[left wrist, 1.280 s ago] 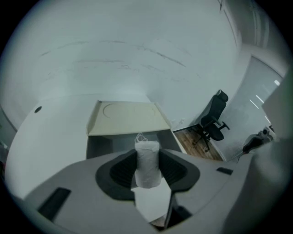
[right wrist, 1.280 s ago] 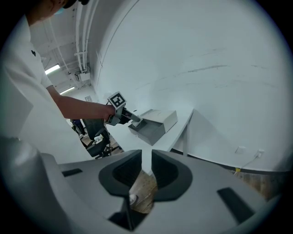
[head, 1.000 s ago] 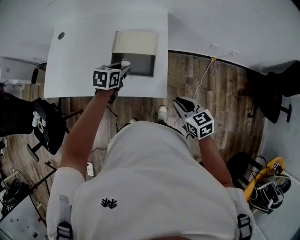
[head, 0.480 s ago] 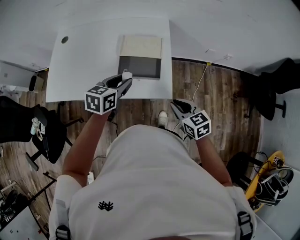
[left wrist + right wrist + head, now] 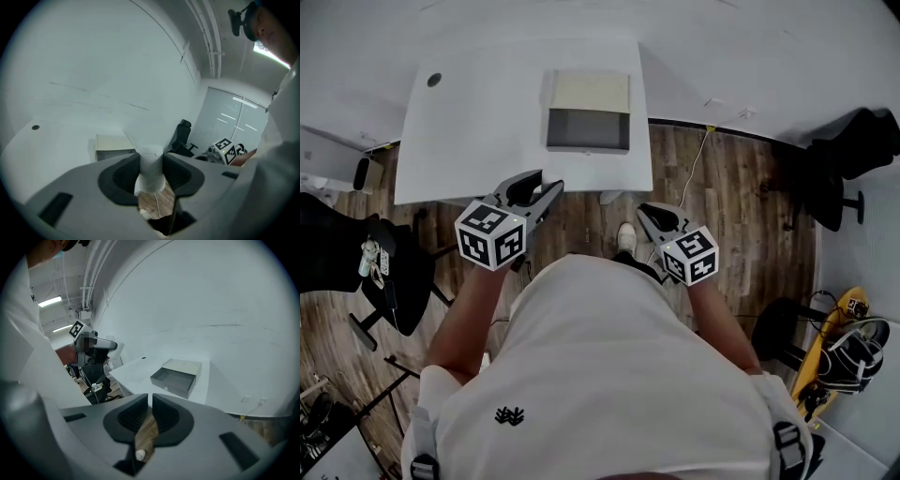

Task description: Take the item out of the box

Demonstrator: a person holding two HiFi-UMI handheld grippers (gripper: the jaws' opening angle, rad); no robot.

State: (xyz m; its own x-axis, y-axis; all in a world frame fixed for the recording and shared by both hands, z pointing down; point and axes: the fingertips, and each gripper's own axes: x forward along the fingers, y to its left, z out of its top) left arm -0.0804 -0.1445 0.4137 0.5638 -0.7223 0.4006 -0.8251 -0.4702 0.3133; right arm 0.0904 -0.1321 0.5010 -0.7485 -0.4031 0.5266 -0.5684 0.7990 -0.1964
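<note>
White item, a pale soft-looking roll, is clamped in the left hand-held gripper, raised by the counter's front edge, well clear of the open box. Right hand-held gripper, narrow and empty, hangs over bare wooden floor.

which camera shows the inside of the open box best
Right gripper view: the box faces it, drawer pulled out, inside looking empty. Head view sees it from above; left gripper view catches only its top.
</note>
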